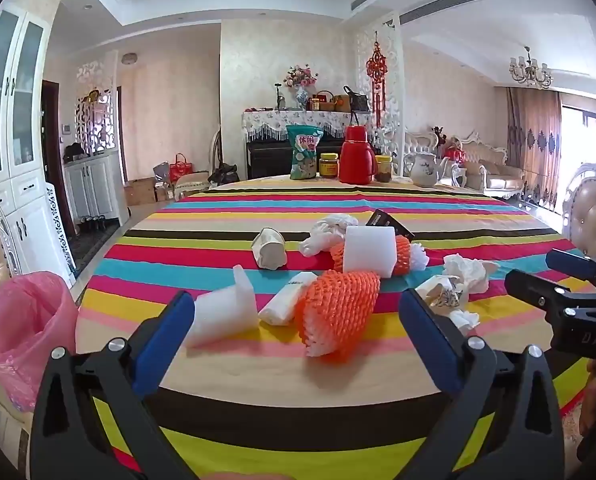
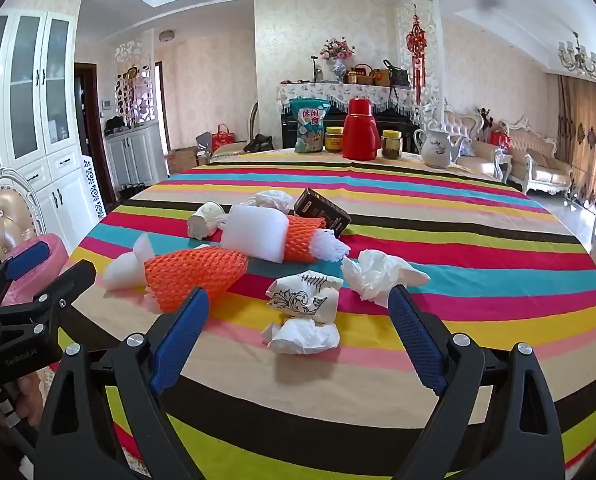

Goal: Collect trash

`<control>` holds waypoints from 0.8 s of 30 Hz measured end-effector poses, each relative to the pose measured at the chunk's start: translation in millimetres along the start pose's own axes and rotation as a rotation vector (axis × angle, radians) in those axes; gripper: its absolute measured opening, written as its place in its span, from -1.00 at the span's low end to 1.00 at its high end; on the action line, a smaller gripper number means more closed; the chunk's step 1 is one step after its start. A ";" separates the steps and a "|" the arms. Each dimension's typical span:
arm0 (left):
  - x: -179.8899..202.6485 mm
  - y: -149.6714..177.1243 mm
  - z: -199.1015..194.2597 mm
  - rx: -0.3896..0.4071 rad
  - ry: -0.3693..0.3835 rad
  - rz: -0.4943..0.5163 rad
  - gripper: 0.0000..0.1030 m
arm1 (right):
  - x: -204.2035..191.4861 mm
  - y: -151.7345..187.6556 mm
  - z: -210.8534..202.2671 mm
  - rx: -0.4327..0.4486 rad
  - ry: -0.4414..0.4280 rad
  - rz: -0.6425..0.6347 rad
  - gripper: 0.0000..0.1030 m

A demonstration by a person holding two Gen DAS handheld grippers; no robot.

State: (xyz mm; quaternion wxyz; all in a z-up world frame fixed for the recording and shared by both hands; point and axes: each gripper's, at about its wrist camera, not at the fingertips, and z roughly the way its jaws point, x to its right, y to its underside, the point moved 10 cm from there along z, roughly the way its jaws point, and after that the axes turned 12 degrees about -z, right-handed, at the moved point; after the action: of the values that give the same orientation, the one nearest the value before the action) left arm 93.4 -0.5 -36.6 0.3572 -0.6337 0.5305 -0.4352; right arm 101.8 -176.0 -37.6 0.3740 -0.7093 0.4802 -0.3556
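Observation:
Trash lies on the striped tablecloth (image 1: 218, 364): an orange foam net (image 1: 337, 308), white foam pieces (image 1: 226, 312), a second orange net with a white foam block (image 1: 367, 252), a crushed paper cup (image 1: 270, 250), crumpled tissues (image 1: 467, 272), a printed wrapper (image 2: 303, 298), a tissue wad (image 2: 303, 336) and a black box (image 2: 321, 212). My left gripper (image 1: 298, 312) is open and empty, just short of the orange net. My right gripper (image 2: 298, 308) is open and empty, its fingers either side of the printed wrapper and tissue wad, above the table.
A bin with a pink bag (image 1: 22, 332) stands left of the table beside a chair. At the table's far edge stand a snack bag (image 1: 303, 152), jars, a red thermos (image 1: 357, 156) and a white teapot (image 1: 423, 168). Padded chairs stand at both sides.

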 end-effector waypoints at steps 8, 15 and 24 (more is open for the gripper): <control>0.8 4.8 -1.7 0.009 -0.013 0.004 0.92 | 0.4 0.6 0.7 0.000 0.000 0.007 0.66; -5.4 2.6 0.5 -0.010 -0.009 -0.013 0.92 | 0.4 0.1 1.3 0.003 0.002 0.010 0.66; -6.3 4.8 2.2 -0.018 -0.018 -0.003 0.92 | 1.4 3.1 2.3 0.006 -0.013 0.025 0.66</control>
State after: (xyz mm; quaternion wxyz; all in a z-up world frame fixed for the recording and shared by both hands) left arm 93.4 4.8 -42.9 0.3556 -0.6418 0.5300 -0.4252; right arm 102.9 -177.7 -41.2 0.3837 -0.7045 0.4855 -0.3475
